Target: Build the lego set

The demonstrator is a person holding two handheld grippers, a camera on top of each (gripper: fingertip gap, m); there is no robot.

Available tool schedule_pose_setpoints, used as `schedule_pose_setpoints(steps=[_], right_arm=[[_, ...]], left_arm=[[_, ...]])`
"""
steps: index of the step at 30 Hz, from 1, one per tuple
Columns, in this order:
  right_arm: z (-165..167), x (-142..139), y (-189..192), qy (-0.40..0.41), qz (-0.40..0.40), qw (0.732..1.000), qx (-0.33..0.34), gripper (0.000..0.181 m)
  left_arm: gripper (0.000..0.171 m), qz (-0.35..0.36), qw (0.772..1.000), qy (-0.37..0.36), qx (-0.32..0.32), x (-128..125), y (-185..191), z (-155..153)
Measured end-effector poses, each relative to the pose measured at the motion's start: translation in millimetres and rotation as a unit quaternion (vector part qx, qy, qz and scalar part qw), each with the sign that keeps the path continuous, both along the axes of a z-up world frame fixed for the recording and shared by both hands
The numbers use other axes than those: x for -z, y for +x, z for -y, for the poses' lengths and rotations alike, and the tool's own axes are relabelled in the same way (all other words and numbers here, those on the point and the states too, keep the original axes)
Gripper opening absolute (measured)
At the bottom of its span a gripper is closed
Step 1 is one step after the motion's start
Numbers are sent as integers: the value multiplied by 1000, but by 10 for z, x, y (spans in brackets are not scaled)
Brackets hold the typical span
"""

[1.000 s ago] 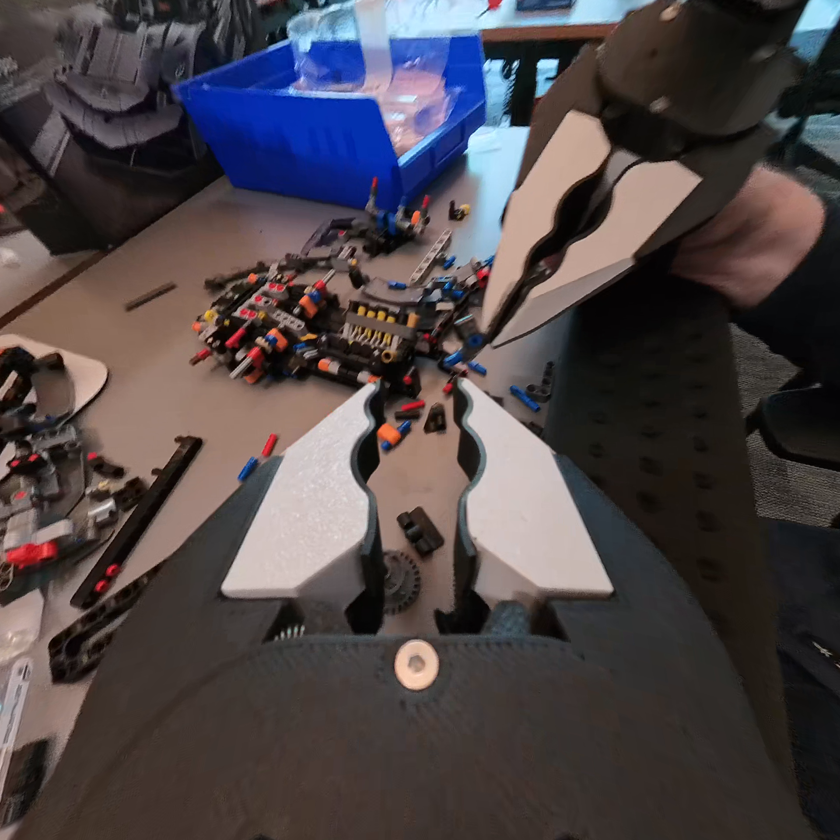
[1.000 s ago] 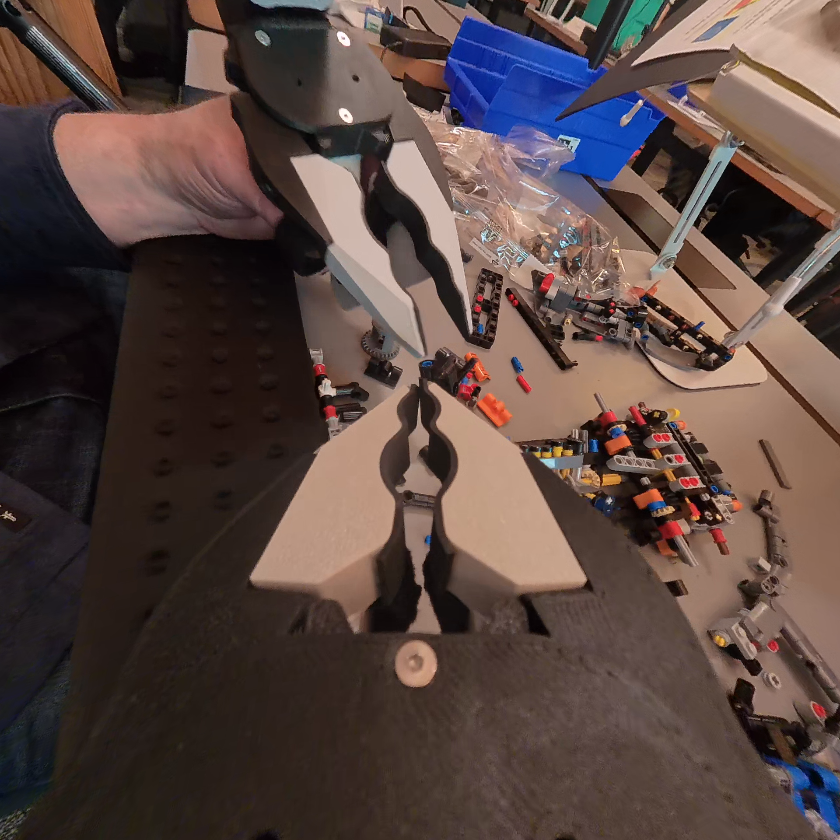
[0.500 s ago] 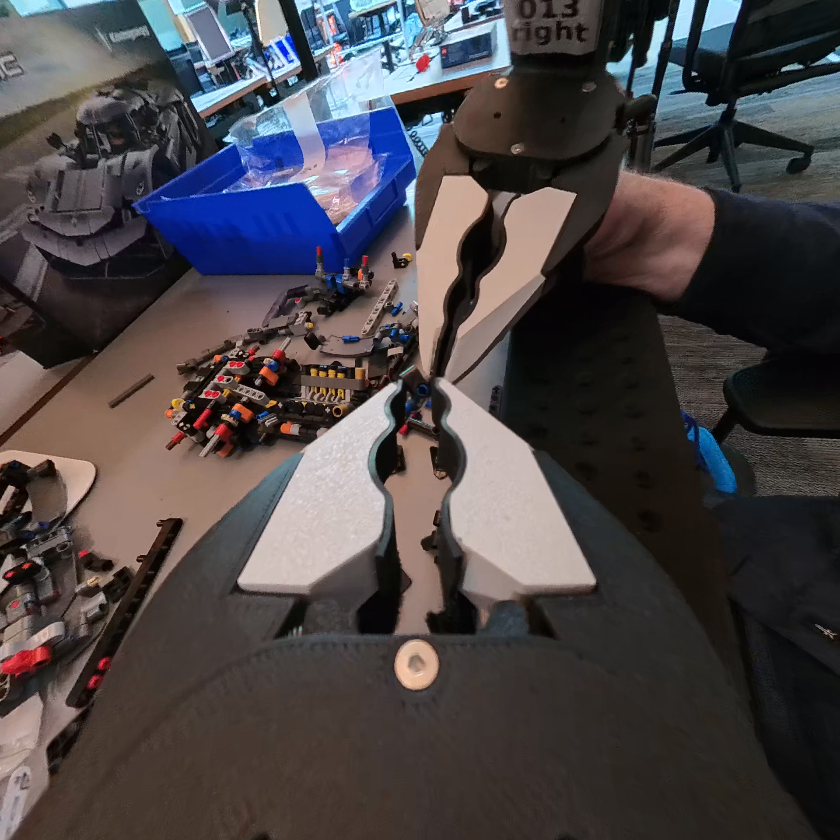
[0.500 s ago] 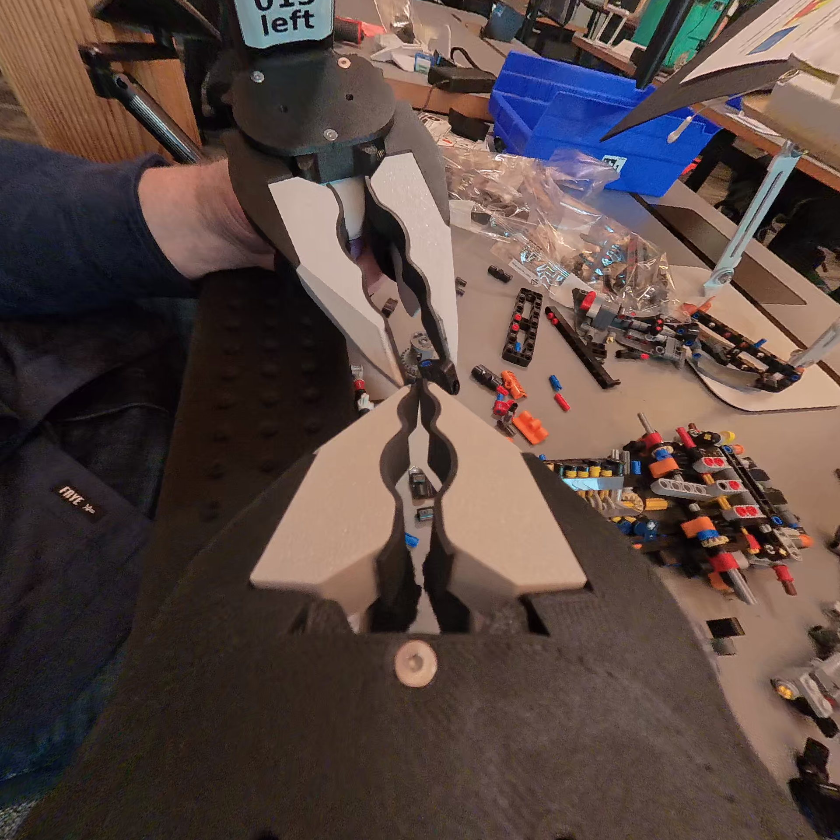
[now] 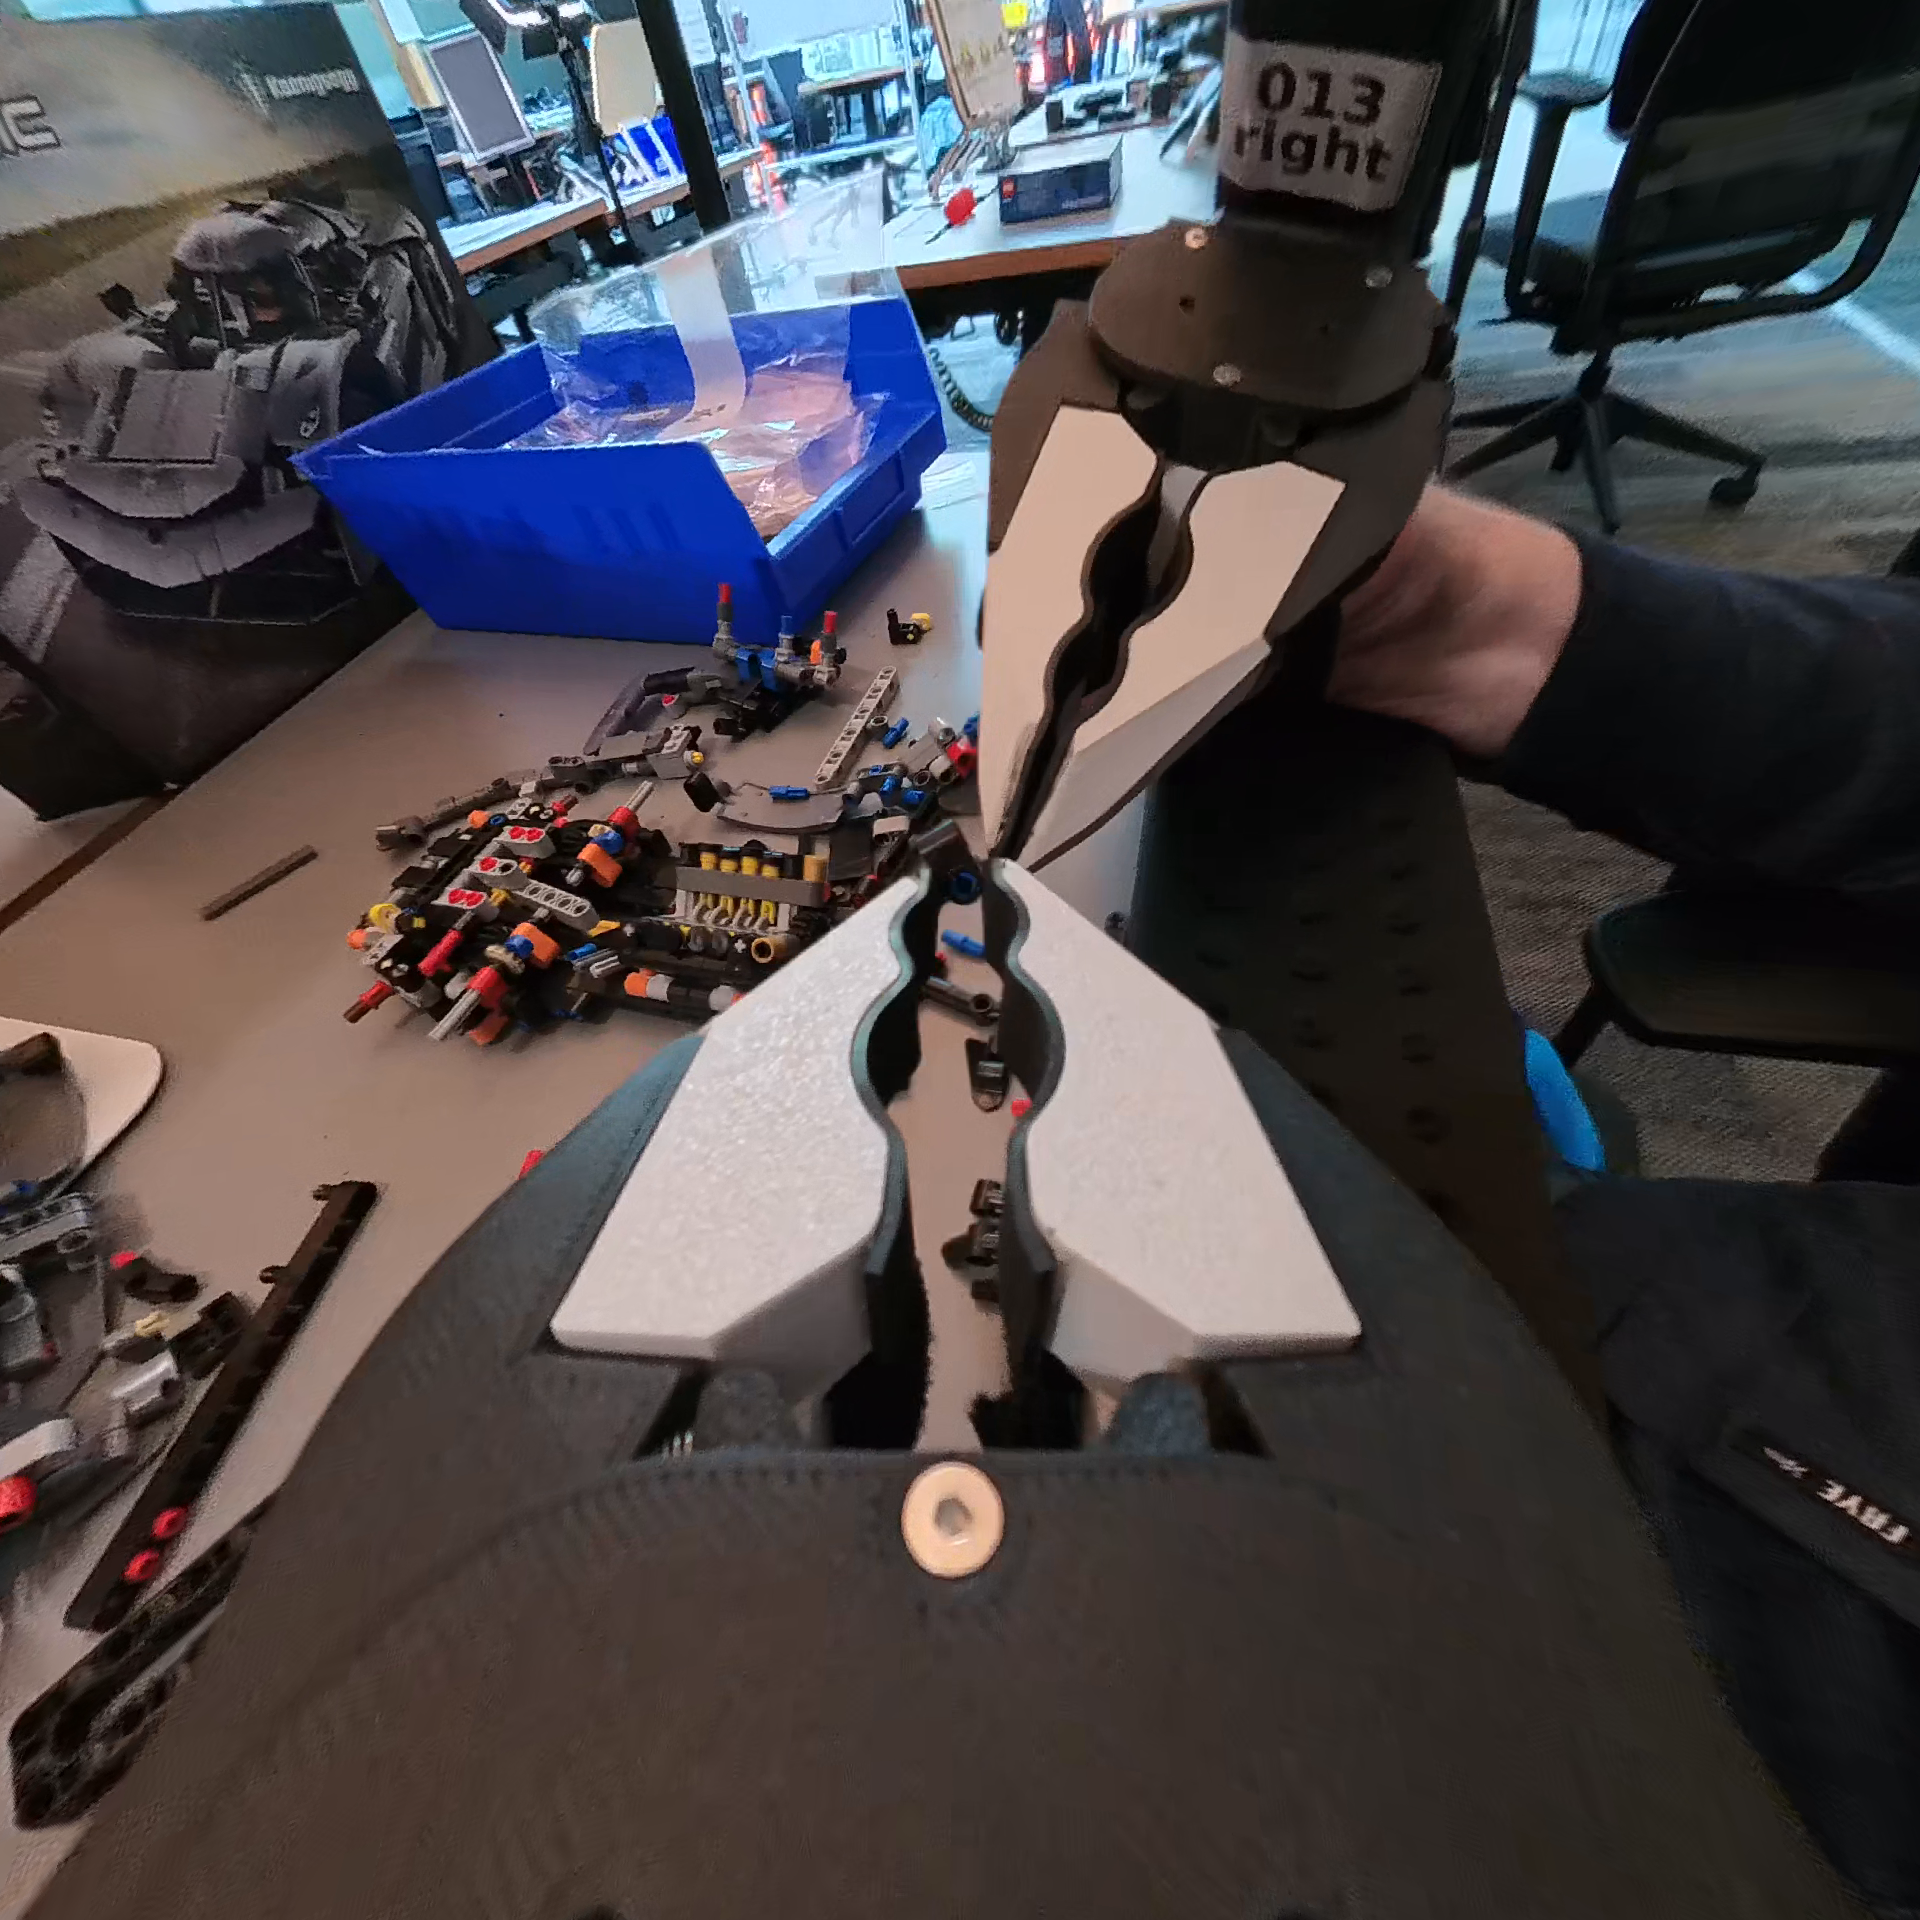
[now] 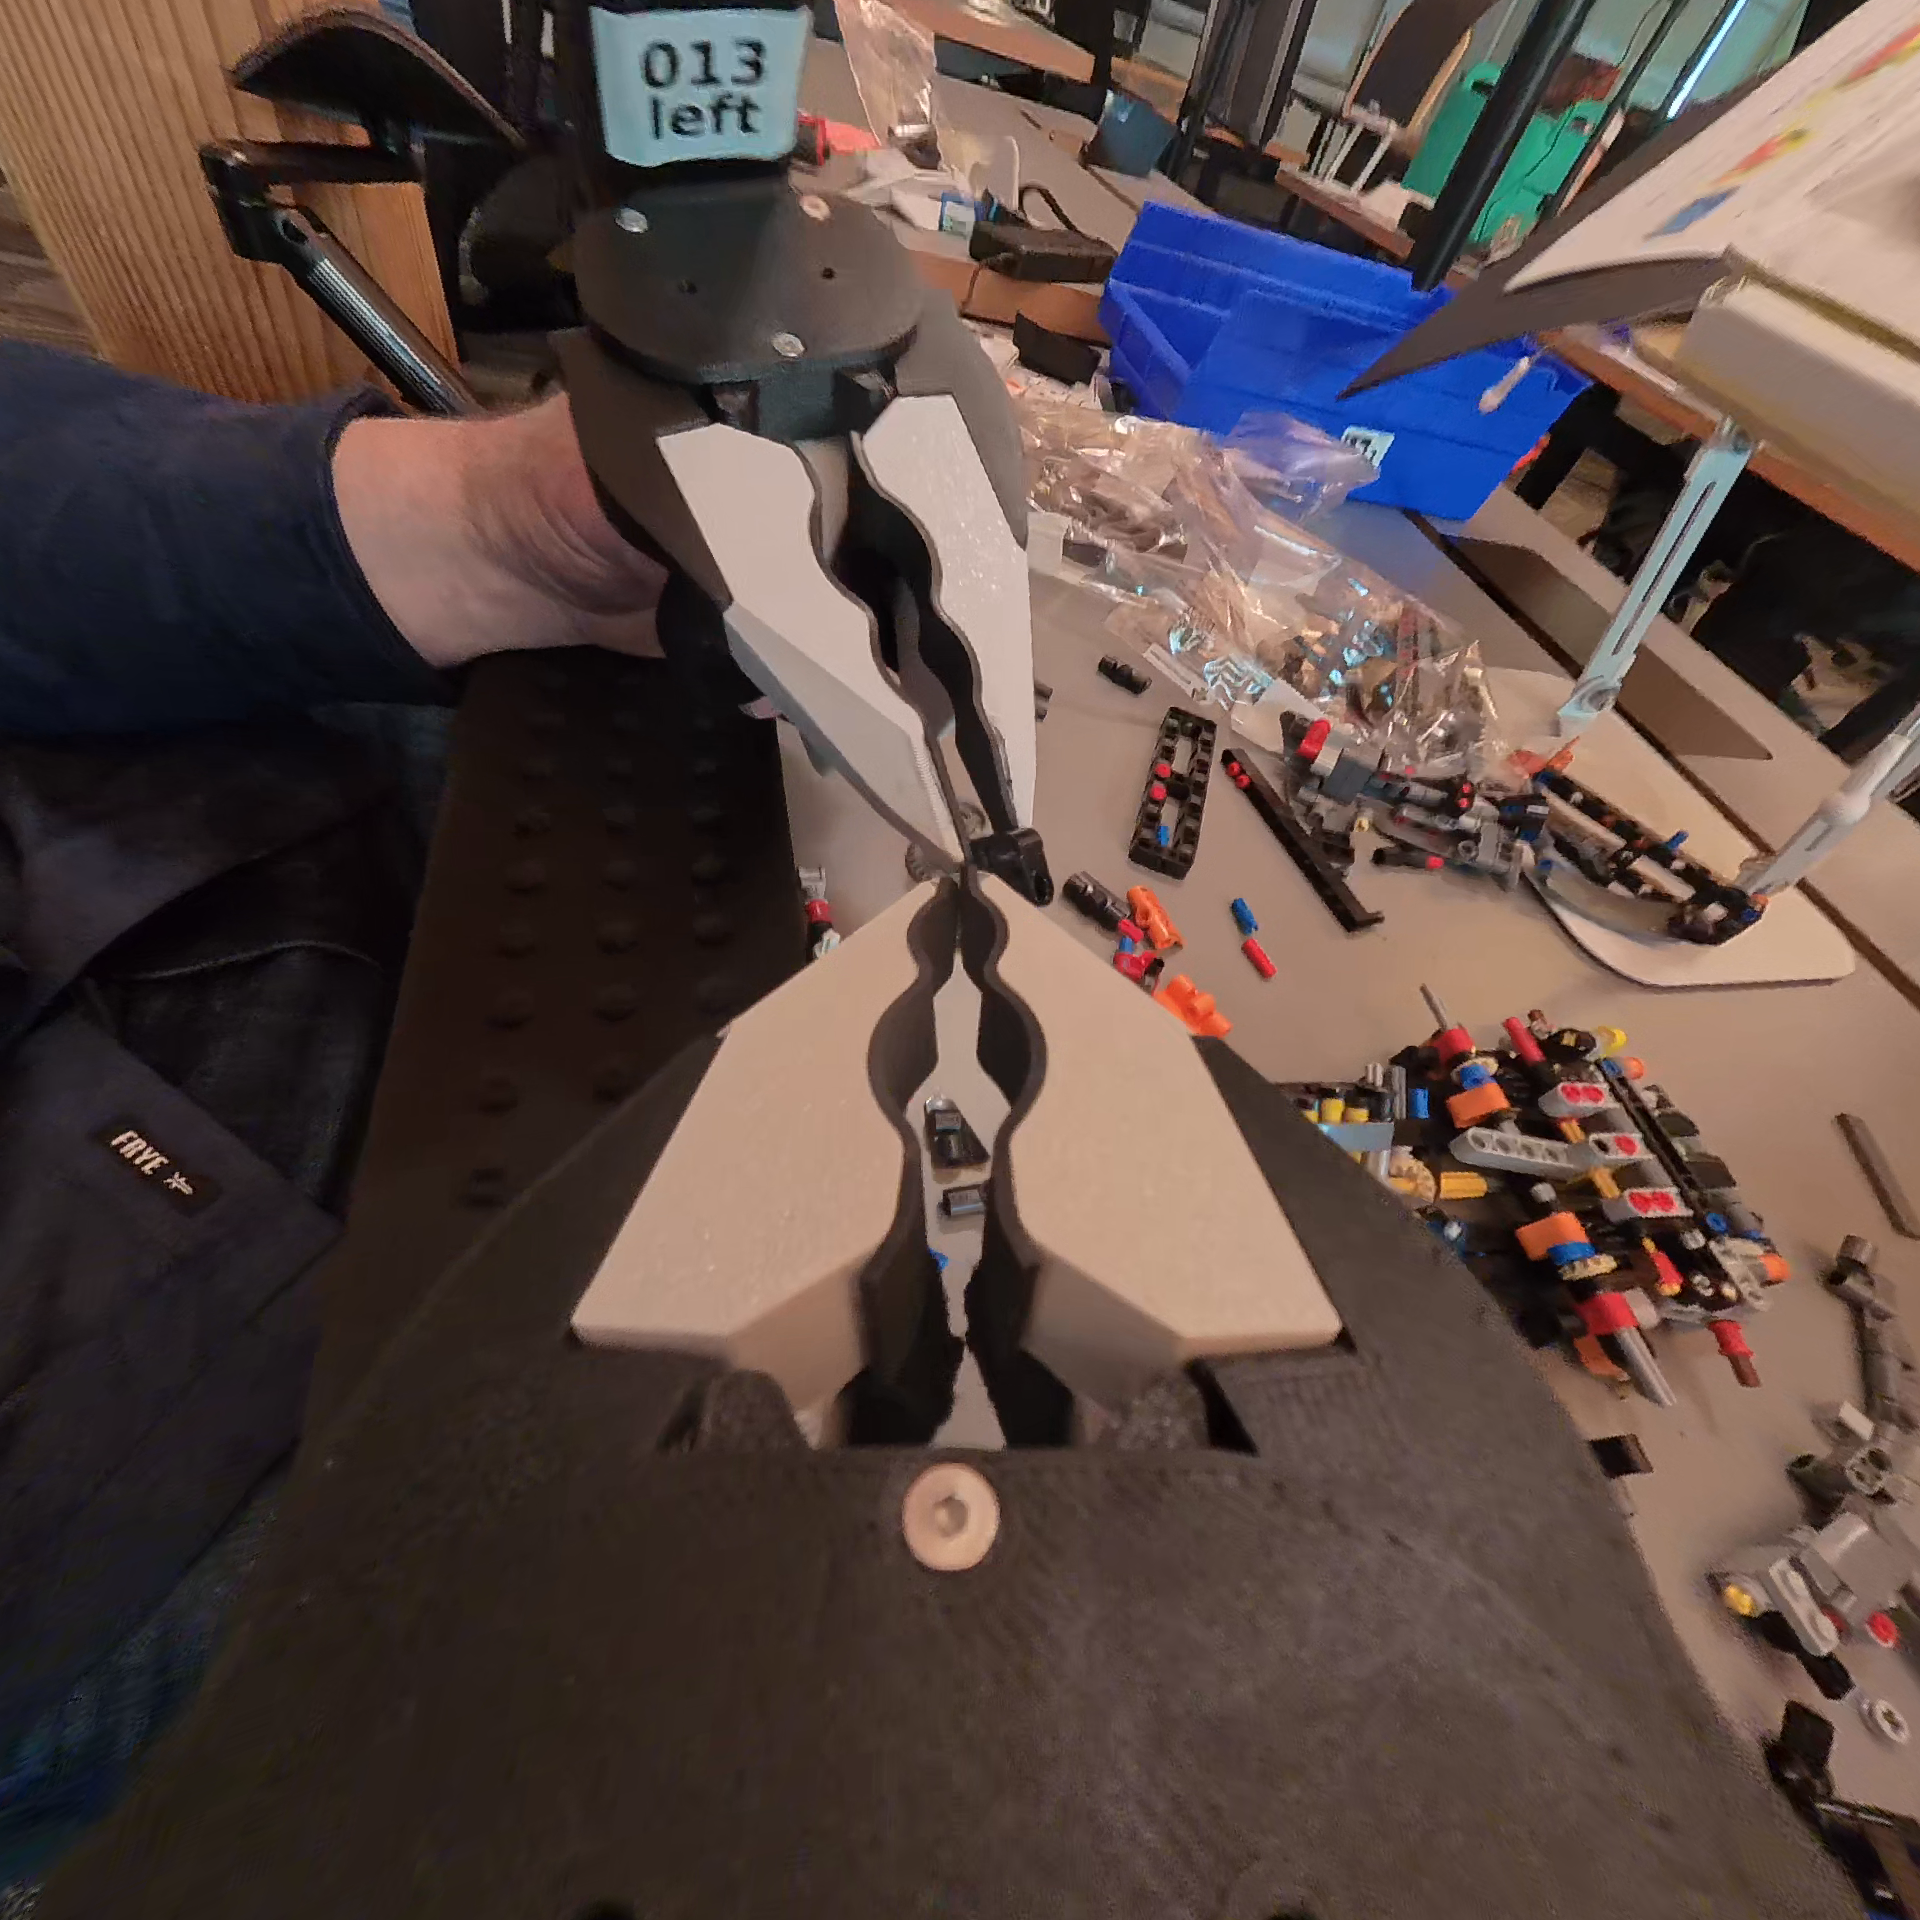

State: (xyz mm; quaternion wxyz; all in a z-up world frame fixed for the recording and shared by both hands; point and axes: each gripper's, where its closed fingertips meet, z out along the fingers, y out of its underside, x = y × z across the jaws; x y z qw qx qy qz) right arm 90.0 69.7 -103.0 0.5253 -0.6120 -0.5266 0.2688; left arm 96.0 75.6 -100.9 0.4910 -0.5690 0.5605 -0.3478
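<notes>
My left gripper (image 5: 961, 878) is shut on a small black lego connector (image 6: 1013, 857), held in the air above the grey table (image 5: 260, 1039). My right gripper (image 6: 961, 888) is shut, and its tips touch the left gripper's tips at the connector. A tiny blue pin (image 5: 964, 885) shows at the meeting point; I cannot tell which gripper holds it. In the left wrist view the right gripper (image 5: 1003, 847) comes down from above. In the right wrist view the left gripper (image 6: 966, 842) does the same.
A partly built lego assembly (image 5: 582, 935) lies among loose pins, and it also shows in the right wrist view (image 6: 1558, 1174). A blue bin (image 5: 623, 520) stands behind it. A long black beam (image 5: 239, 1382), a black frame (image 6: 1174, 790), parts bags (image 6: 1247, 582) and a dark studded mat (image 6: 582, 883) lie around. Both grippers' tips are close together, under 4 cm apart. The long black beam (image 5: 239, 1382) is about equally far from each gripper, around 25 centimeters. Seen from the right wrist view (image 6: 1292, 834) as well.
The left gripper was open low over the table; it has shut on the black connector and lifted. The two grippers have come together until their tips touch.
</notes>
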Motion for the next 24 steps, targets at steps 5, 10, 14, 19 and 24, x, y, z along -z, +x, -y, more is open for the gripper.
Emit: schedule_pose_setpoints(steps=[5,10,14,19,24], right_arm=[[-3,-65,51,-5,-20,1000,1,0],[-77,-138,88,-4,-47,999,21,0],[-102,-114,54,7,-41,999,27,16],[-54,-48,1,-5,-28,1000,10,17],[-81,-10,0,36,6,999,27,12]], left_arm=[[4,24,999,-28,-32,-55,-132,-155],[5,39,998,-50,13,-94,-72,-12],[5,56,996,-61,31,-148,-73,31],[5,70,994,-65,46,-196,-68,77],[5,67,995,-70,40,-175,-44,62]])
